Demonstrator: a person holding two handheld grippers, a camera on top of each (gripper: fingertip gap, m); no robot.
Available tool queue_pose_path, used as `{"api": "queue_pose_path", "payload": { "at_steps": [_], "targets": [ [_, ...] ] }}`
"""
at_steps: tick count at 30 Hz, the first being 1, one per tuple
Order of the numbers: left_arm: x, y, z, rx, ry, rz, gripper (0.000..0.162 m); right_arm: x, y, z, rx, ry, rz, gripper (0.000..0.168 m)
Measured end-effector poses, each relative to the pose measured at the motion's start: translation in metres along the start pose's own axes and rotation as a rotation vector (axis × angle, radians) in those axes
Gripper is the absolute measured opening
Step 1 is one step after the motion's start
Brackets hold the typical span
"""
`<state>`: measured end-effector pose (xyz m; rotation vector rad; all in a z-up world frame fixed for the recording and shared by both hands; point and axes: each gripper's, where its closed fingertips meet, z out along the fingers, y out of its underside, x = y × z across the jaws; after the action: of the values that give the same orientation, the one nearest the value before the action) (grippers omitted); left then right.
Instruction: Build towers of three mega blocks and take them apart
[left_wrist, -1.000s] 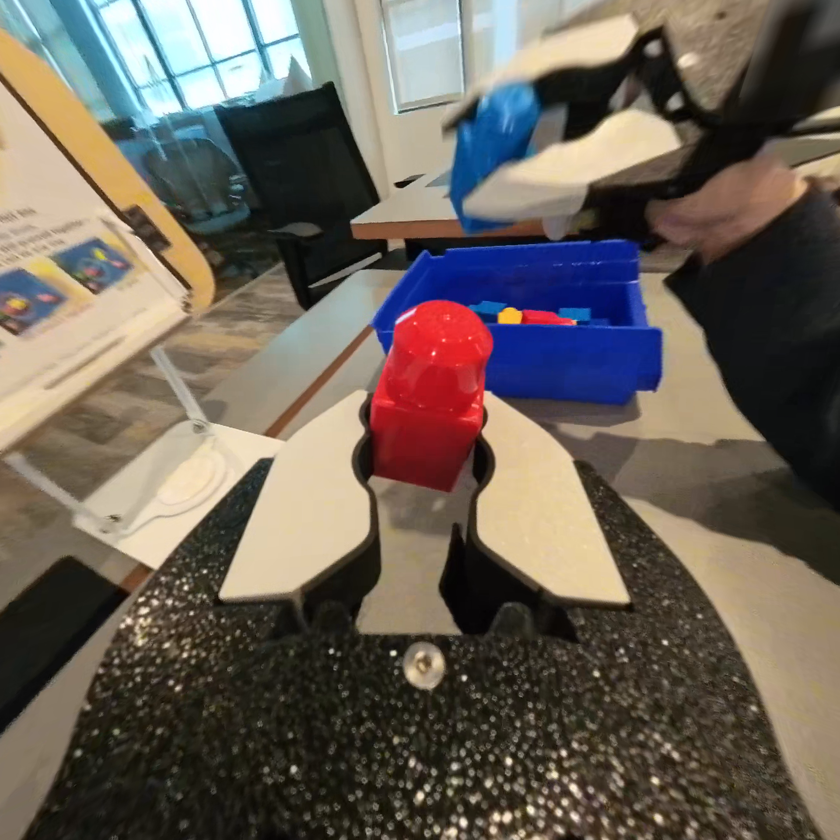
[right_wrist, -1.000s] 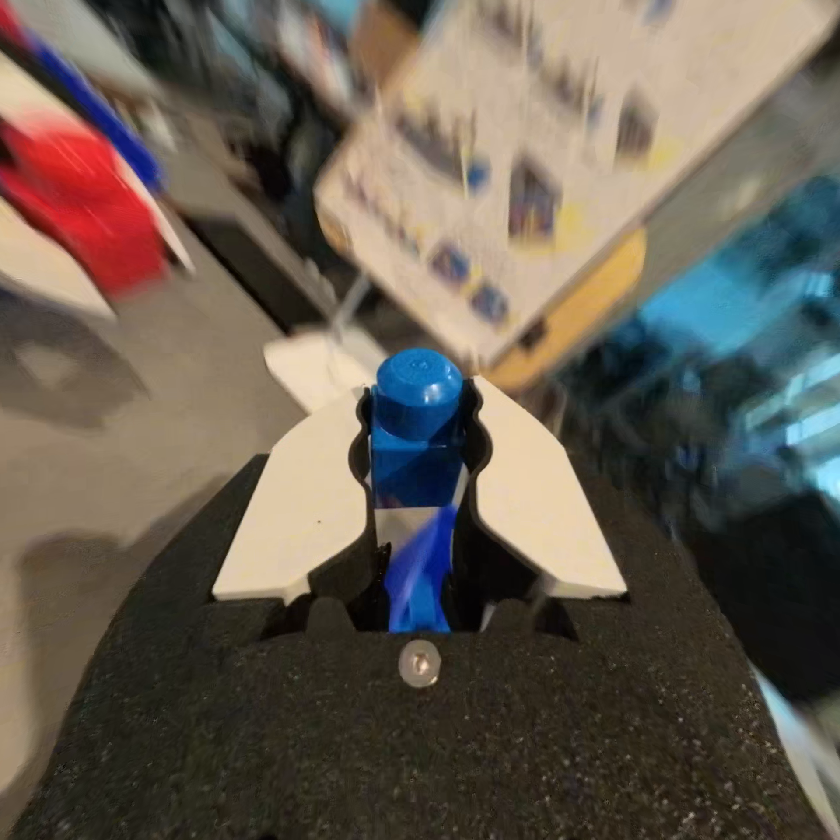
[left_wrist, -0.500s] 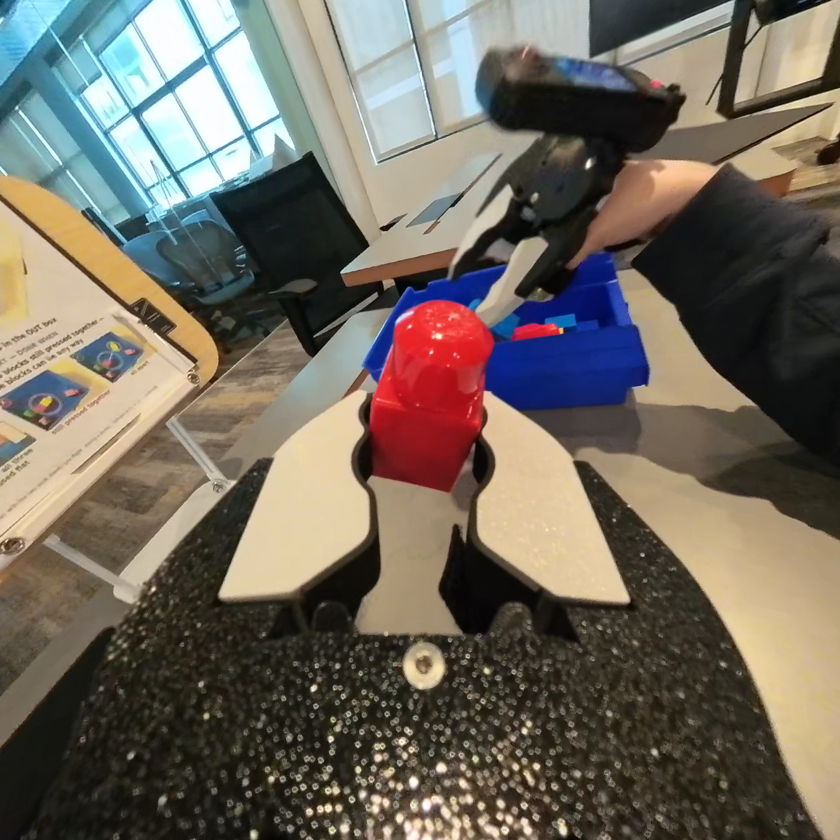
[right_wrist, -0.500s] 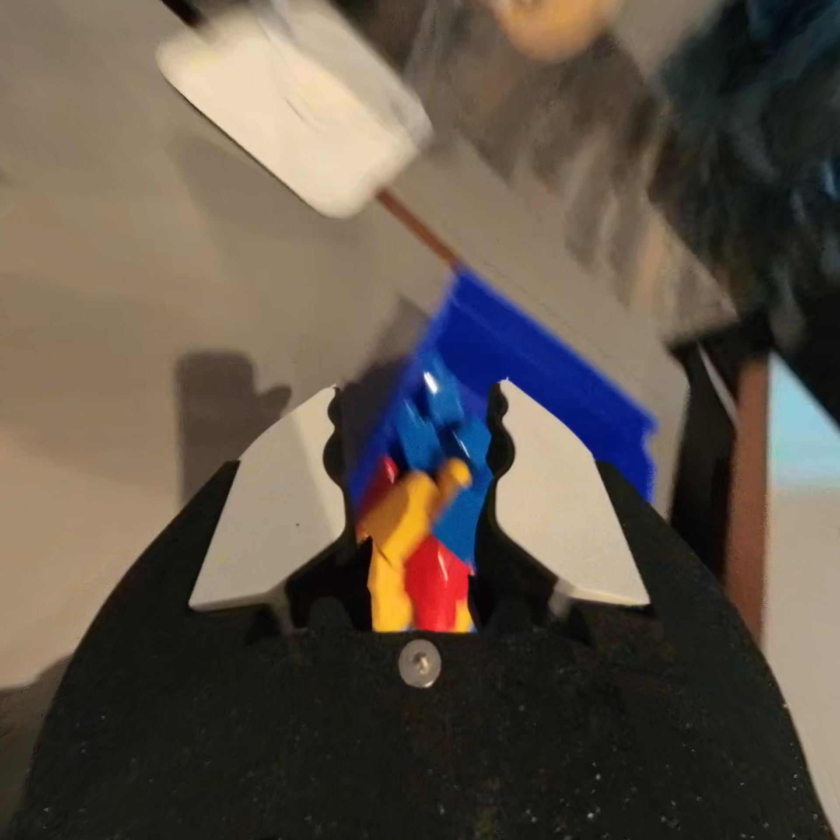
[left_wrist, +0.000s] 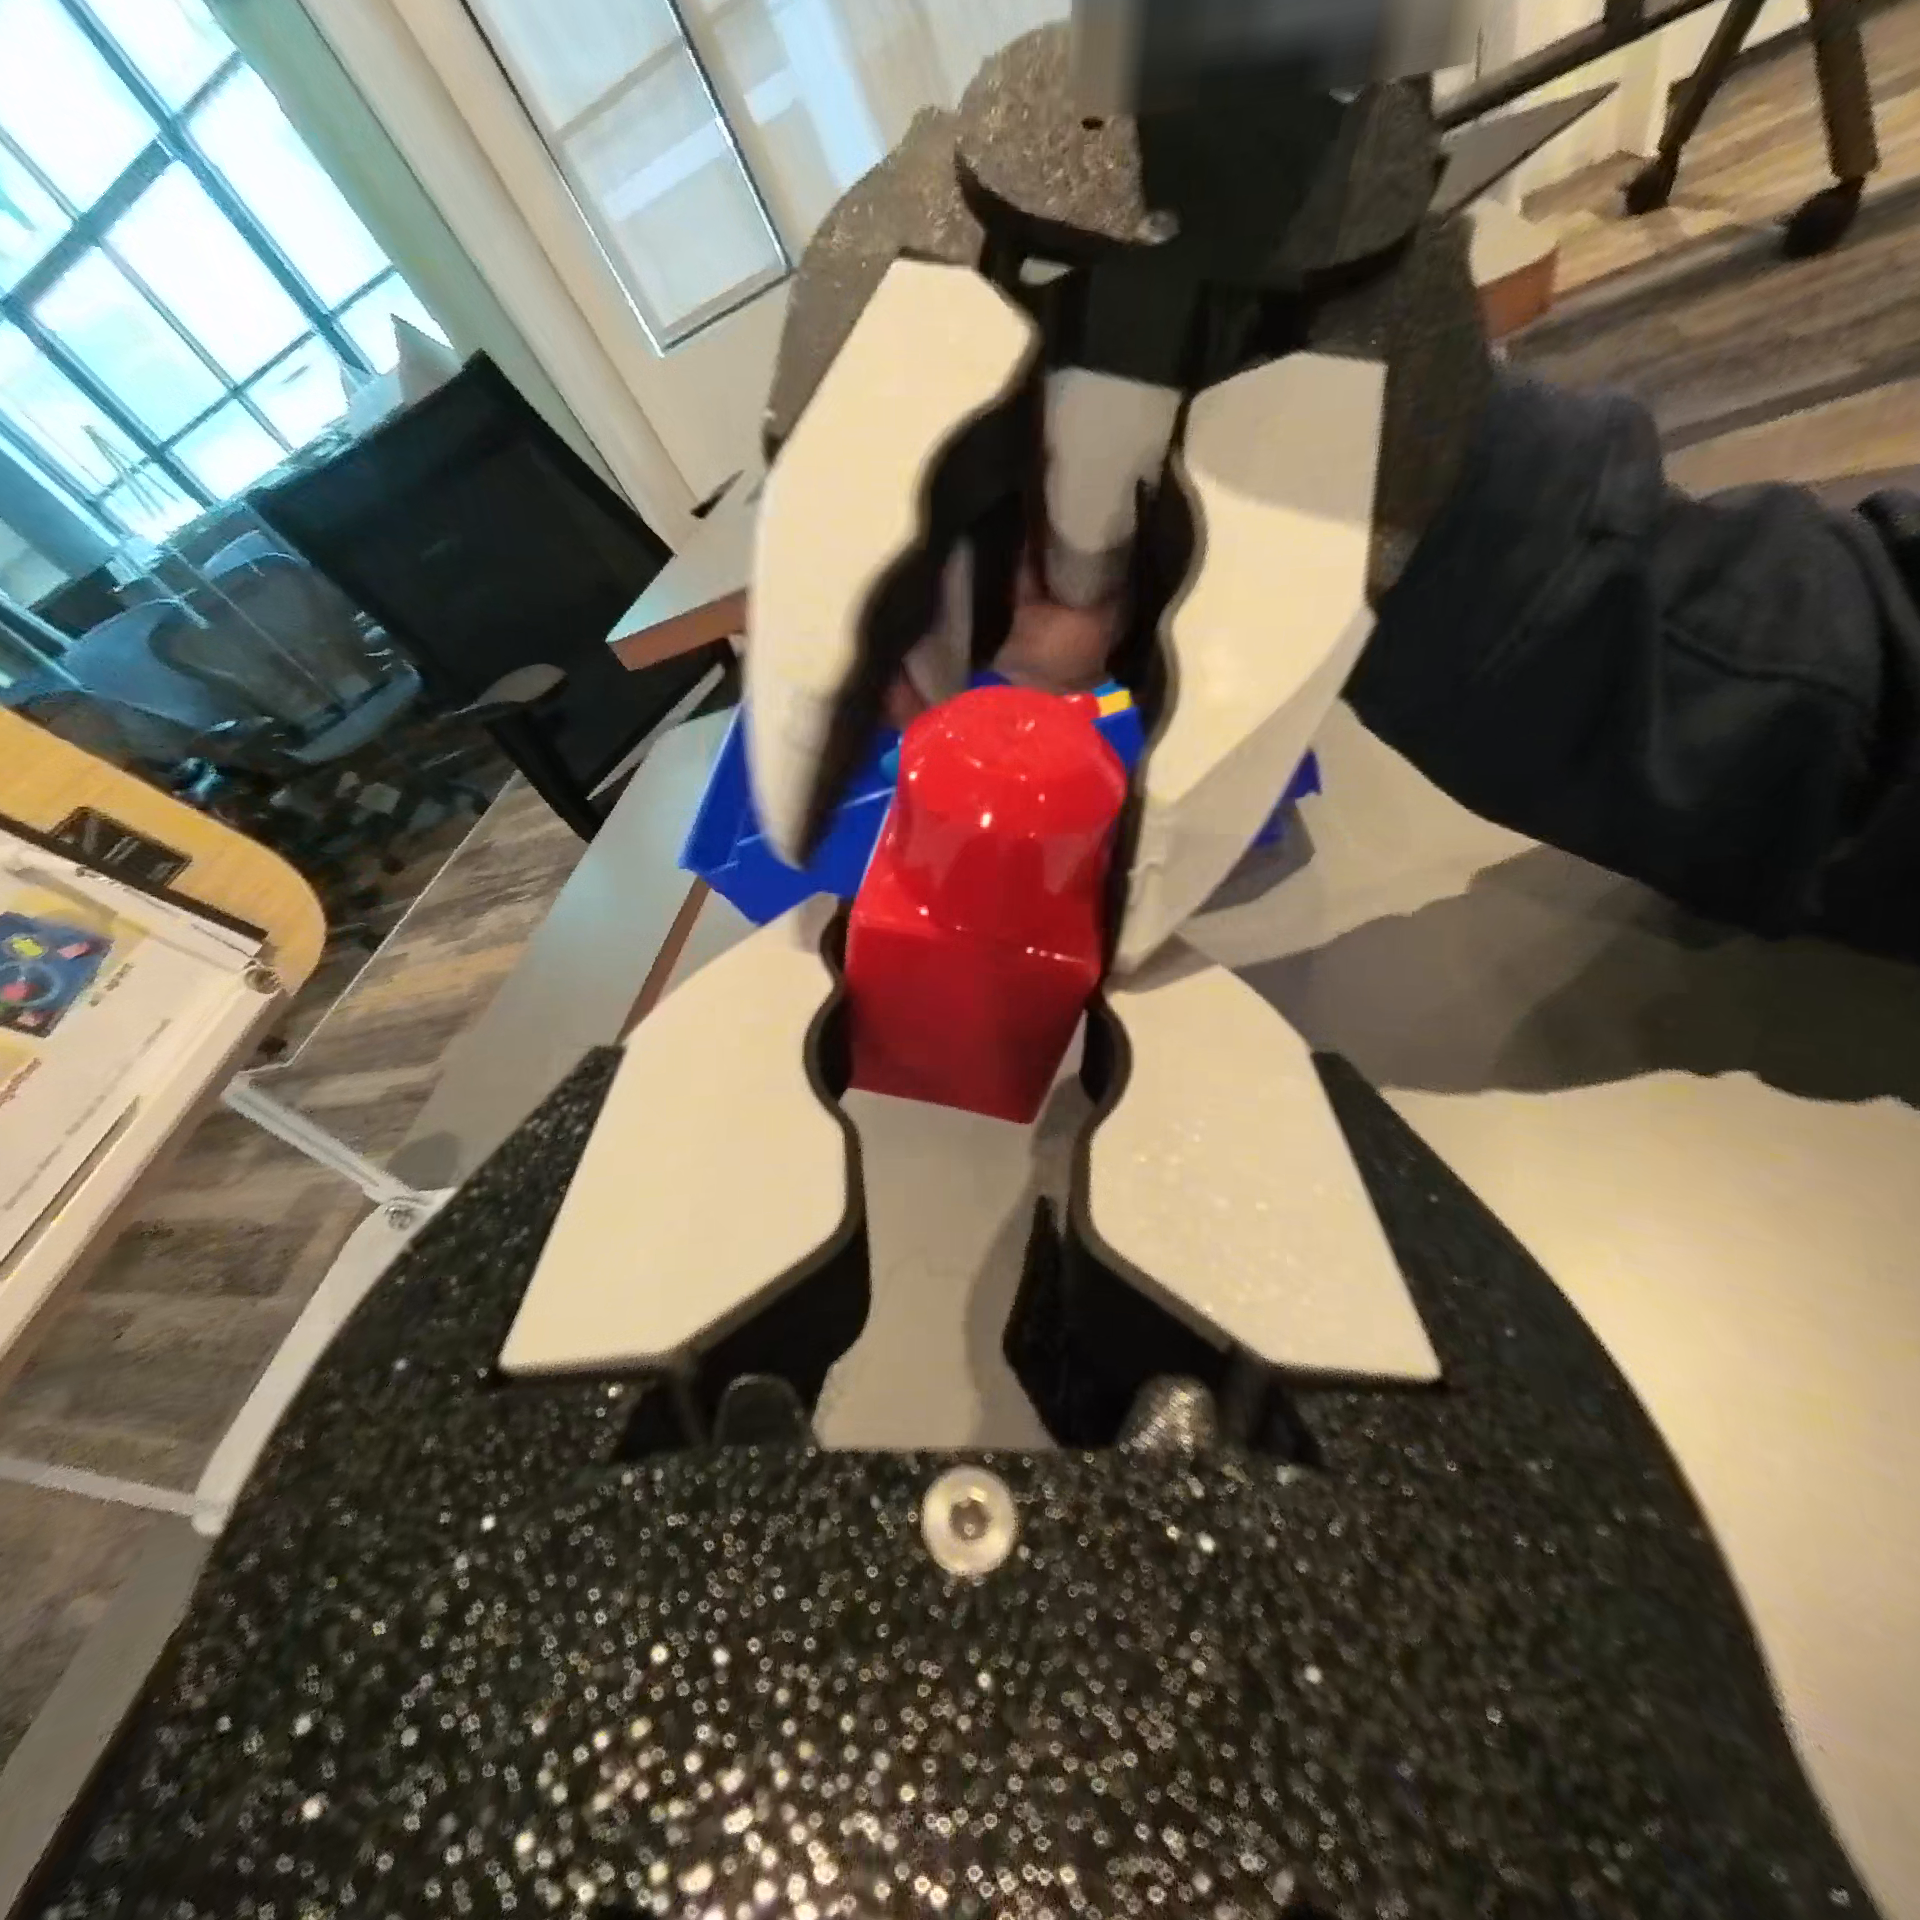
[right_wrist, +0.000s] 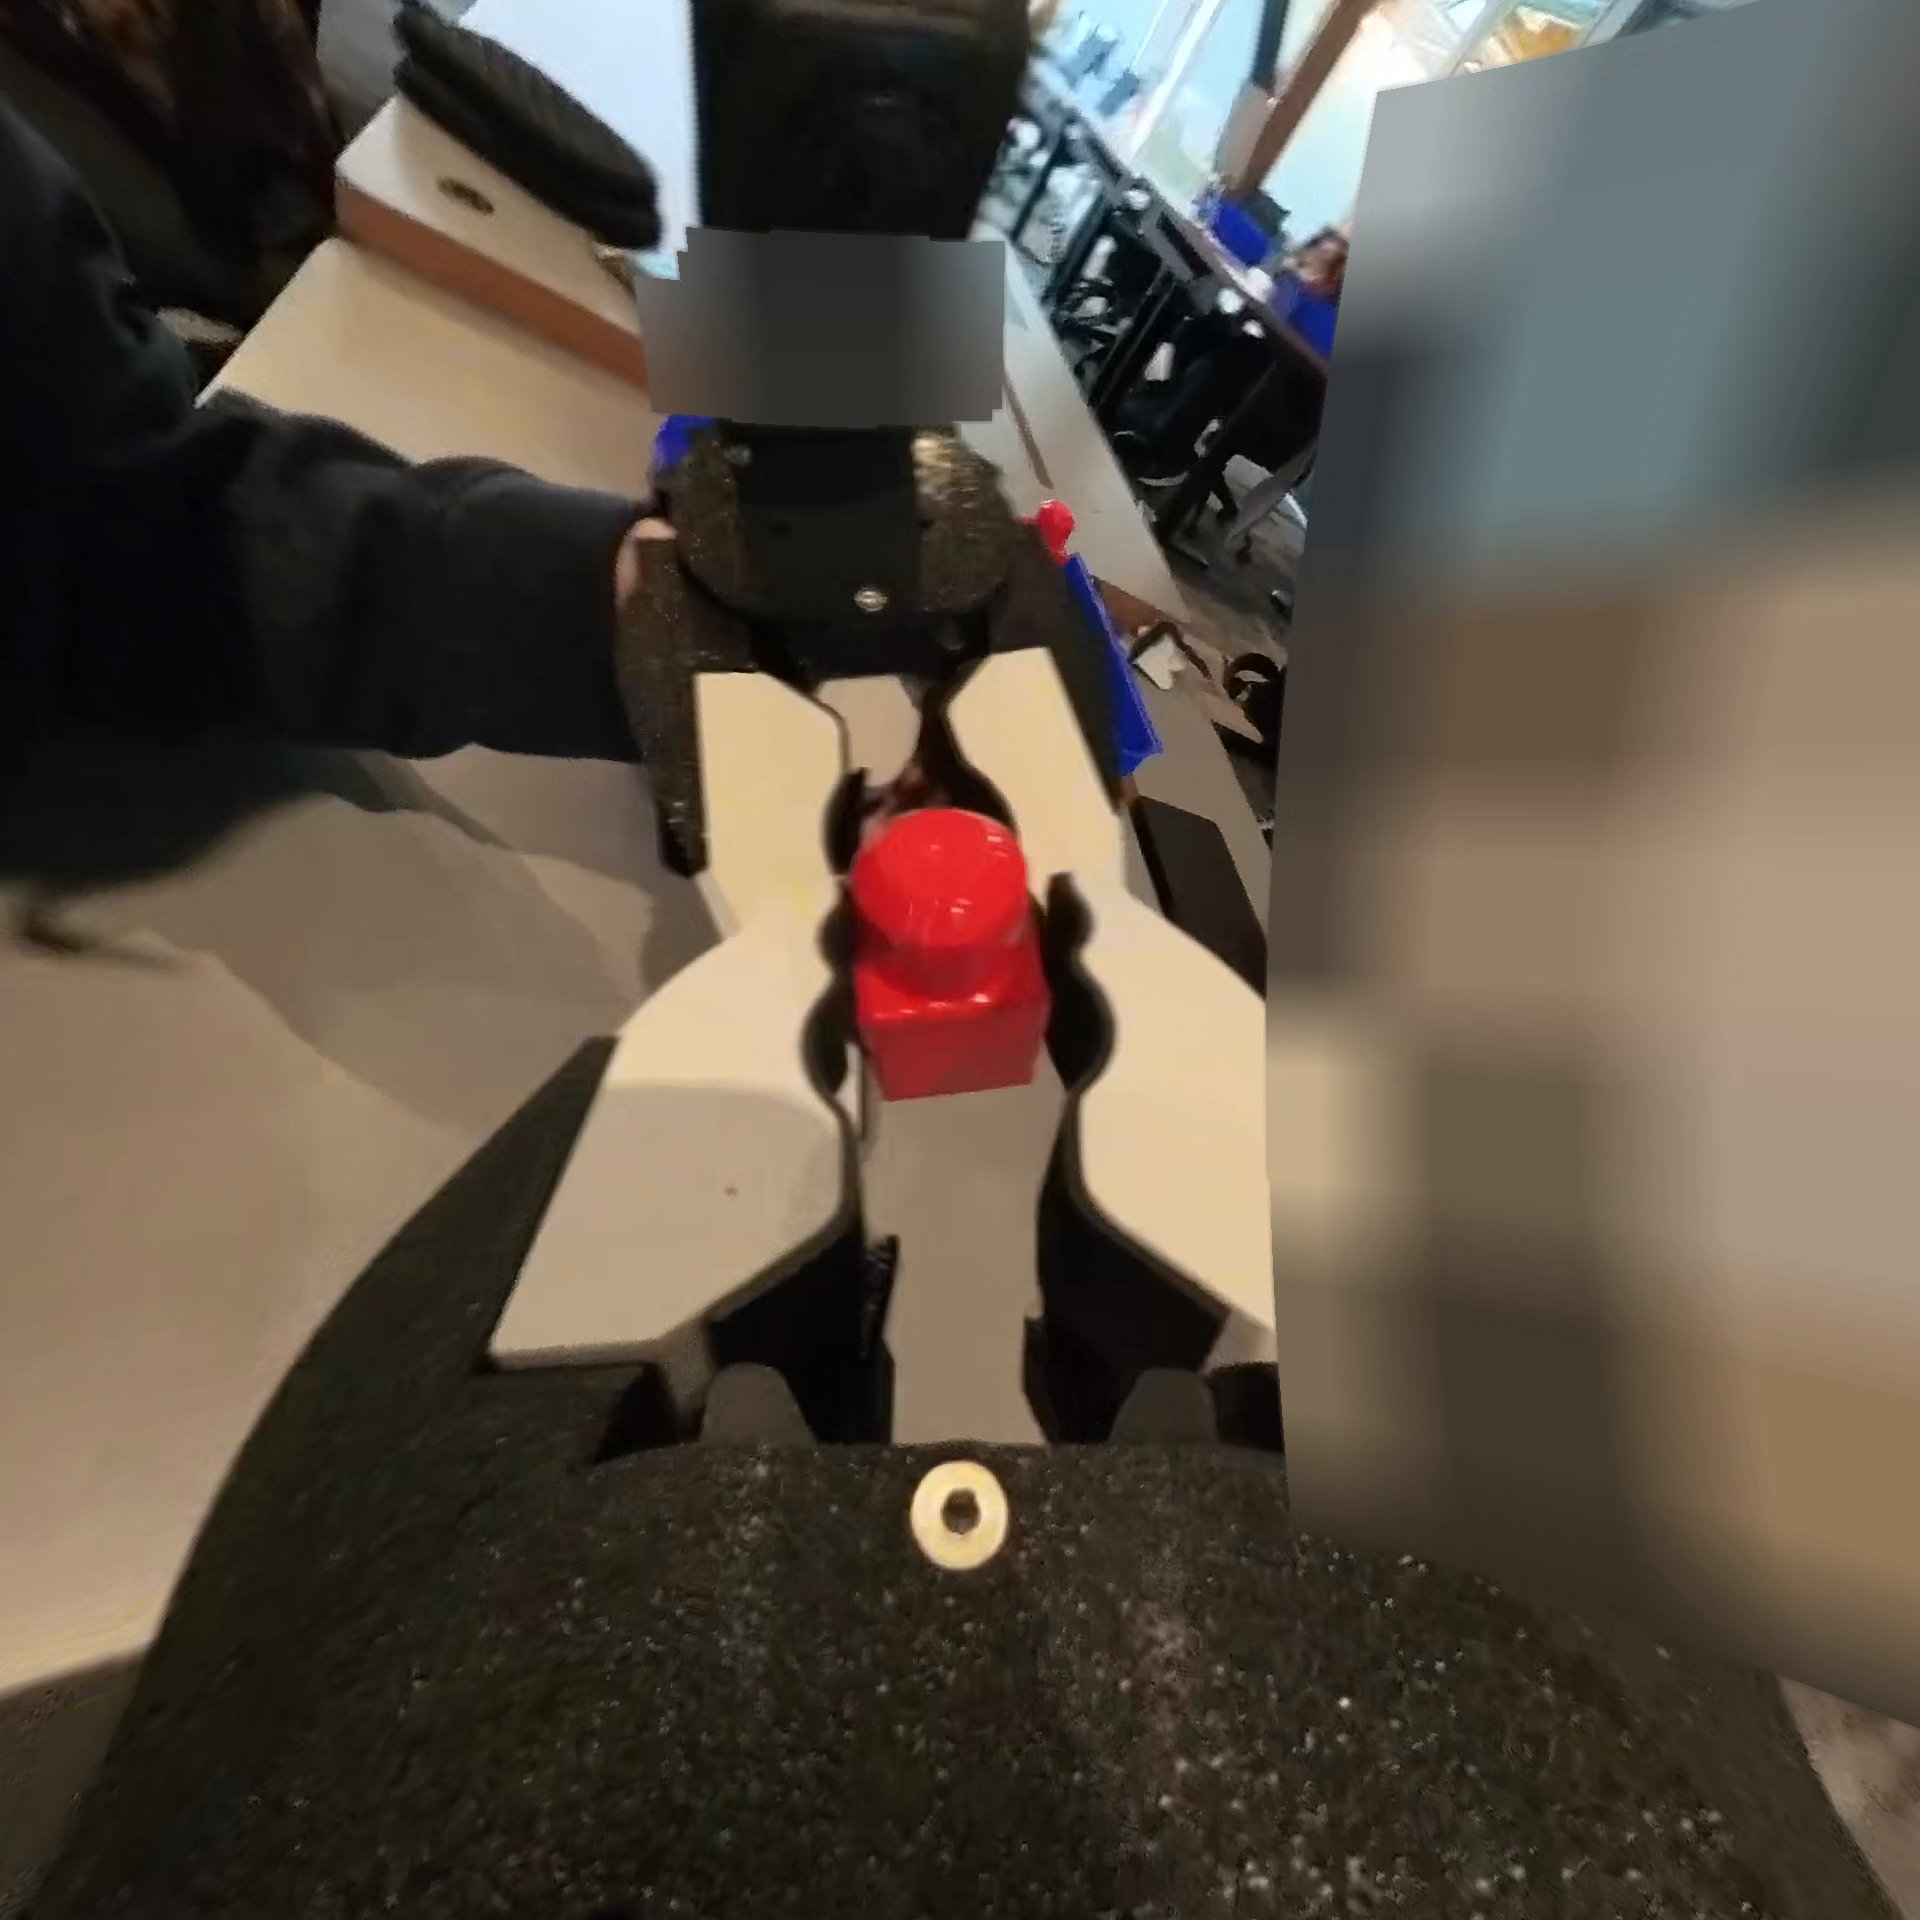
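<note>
Now left gripper (left_wrist: 966, 1023) clamps glossy red block (left_wrist: 982, 914); right gripper (right_wrist: 951, 997) brackets it, parted.

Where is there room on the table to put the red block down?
Bare table lies right of the left tongs, below the dark sleeve. The middle is crowded: the right tongs meet them at the red block, blue bin behind.

Bright windows (left_wrist: 156, 343), black chair (left_wrist: 457, 540), grey table (left_wrist: 1610, 1195)
</note>
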<state>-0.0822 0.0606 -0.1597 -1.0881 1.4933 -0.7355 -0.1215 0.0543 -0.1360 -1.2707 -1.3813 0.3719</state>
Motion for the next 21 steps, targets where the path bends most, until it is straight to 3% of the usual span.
{"api": "queue_pose_path", "payload": {
  "at_steps": [4, 6, 8, 10, 13, 16, 21],
  "targets": [
    [-0.015, -0.008, -0.005, 0.037, -0.107, -0.029, 0.043, 0.012, -0.006, -0.007, 0.017, 0.08, -0.016, 0.032],
    [-0.029, -0.01, -0.012, 0.038, -0.189, -0.031, 0.05, 0.031, 0.0, -0.026, -0.001, 0.195, 0.008, 0.032],
    [-0.045, -0.009, -0.025, 0.026, -0.279, -0.026, 0.051, 0.067, 0.035, -0.062, -0.181, 0.437, 0.073, 0.032],
    [-0.062, -0.006, -0.04, 0.012, -0.366, -0.042, 0.044, 0.089, 0.095, -0.111, -0.526, 0.644, 0.146, 0.032],
    [-0.083, -0.001, -0.063, 0.01, -0.454, -0.098, 0.035, 0.081, 0.178, -0.173, -0.907, 0.743, 0.37, 0.032],
    [-0.097, 0.003, -0.084, 0.039, -0.493, -0.195, 0.037, 0.063, 0.225, -0.202, -1.067, 0.739, 0.562, 0.032],
    [-0.116, 0.012, -0.115, 0.06, -0.556, -0.315, 0.05, 0.058, 0.241, -0.212, -1.112, 0.792, 0.693, 0.04]
  ]
}}
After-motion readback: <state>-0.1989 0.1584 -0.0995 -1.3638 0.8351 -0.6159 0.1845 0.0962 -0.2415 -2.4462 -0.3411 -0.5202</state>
